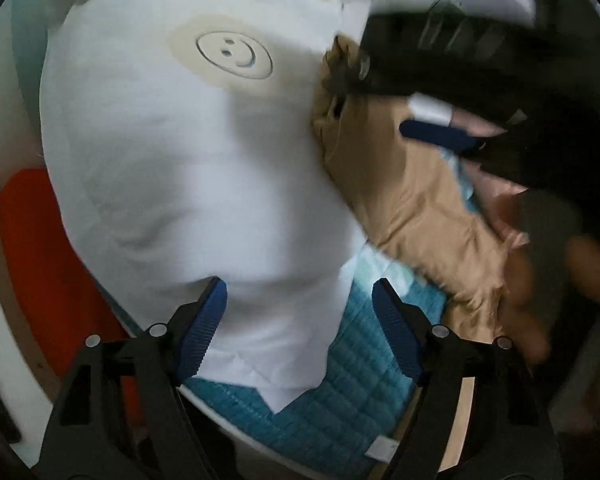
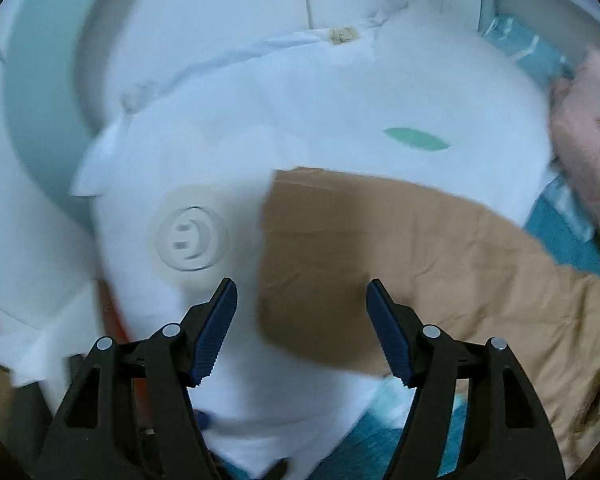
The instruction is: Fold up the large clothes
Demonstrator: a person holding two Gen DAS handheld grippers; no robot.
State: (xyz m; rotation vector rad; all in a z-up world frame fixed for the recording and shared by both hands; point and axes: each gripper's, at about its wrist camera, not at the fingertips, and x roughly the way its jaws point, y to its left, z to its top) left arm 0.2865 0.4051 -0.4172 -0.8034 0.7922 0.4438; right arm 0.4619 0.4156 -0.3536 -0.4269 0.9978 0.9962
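Scene: a white shirt (image 1: 188, 184) with a smiley print (image 1: 234, 56) lies spread on a teal quilt (image 1: 340, 392); a tan garment (image 1: 412, 208) lies against its right edge.
White shirt: mostly flat, with one pointed corner (image 1: 278, 400) reaching toward the camera over the quilt.
Tan garment: crumpled in the left view; in the right view it lies partly over the shirt (image 2: 380, 264).
Left hand-held gripper (image 1: 300, 320): jaws wide, nothing pinched; the shirt's lower part lies beneath them, not clamped.
Right hand-held gripper (image 2: 302, 328): jaws wide and empty, hanging over the line where tan cloth meets white; blurred.
Right gripper in left view: a dark blurred body (image 1: 480, 92) above the tan garment.
Other cloth: pink fabric (image 2: 588, 132) at the far right, an orange patch (image 1: 40, 248) at the left.
Risk, wrong layer: closing at the overlap would likely pick up both garments together.
Risk, thin pinch: a grab at the corner alone may slip and leave the fold skewed.
Risk, collision: both grippers work close; crossing paths could knock them together.
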